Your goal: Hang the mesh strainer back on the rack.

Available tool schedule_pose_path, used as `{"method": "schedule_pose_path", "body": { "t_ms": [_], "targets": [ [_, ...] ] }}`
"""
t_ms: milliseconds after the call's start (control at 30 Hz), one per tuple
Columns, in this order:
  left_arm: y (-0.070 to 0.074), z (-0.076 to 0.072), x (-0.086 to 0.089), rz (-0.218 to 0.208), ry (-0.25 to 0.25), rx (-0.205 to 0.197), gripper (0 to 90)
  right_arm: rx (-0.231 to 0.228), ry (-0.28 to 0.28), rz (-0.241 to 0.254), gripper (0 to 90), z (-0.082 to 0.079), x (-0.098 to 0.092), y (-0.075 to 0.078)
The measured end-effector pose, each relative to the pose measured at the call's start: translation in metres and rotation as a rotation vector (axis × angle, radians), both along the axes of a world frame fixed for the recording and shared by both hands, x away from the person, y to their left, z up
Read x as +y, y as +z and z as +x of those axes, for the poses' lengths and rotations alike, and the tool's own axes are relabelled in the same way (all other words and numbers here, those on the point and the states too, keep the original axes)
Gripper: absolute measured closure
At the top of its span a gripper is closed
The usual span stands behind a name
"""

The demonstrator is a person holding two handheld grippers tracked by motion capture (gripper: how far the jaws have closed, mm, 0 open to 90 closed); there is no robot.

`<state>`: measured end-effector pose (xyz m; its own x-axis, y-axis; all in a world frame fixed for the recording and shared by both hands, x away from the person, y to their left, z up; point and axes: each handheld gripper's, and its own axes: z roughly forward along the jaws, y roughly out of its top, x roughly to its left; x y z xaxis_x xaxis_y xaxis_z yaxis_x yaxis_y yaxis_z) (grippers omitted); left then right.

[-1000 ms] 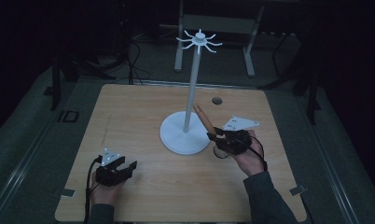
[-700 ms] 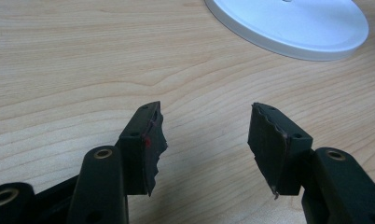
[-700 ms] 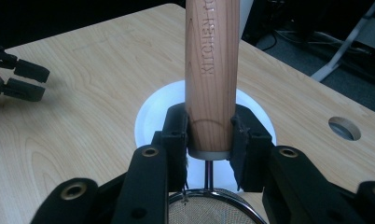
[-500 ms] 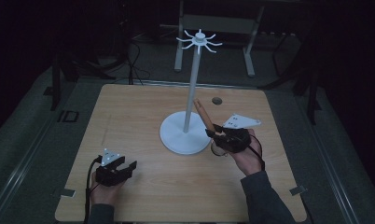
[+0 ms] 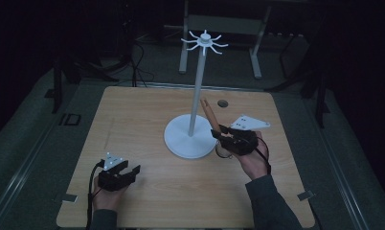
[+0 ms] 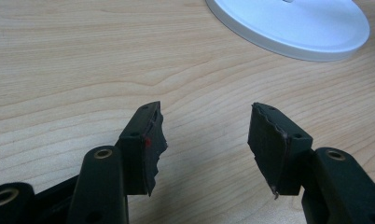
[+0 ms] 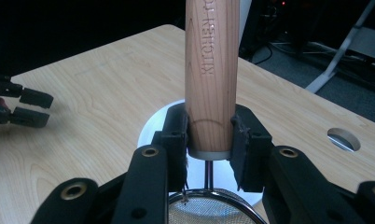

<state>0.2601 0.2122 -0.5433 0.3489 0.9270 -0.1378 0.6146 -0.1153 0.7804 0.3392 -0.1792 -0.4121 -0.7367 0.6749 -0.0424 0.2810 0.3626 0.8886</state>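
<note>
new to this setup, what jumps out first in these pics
The tall white stand with a ring of hooks on top rises from mid-table. Just right of its round base, the right gripper is shut on the wooden handle of a small mesh strainer. Near the front left corner, the left gripper rests open on the wooden table.

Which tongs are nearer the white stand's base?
Right. The right tongs sit at the stand base edge, gripping the strainer handle; the left tongs rest apart, open.
</note>
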Motion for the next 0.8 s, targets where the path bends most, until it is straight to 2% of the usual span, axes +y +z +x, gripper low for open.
{"method": "schedule_pose_path", "body": {
  "t_ms": [800],
  "targets": [
    [0.0000,0.0000,0.0001,0.000,0.001,0.001,44.8,-0.007,-0.029,0.093,69.5,0.0007,0.0001,0.0103]
  ]
}}
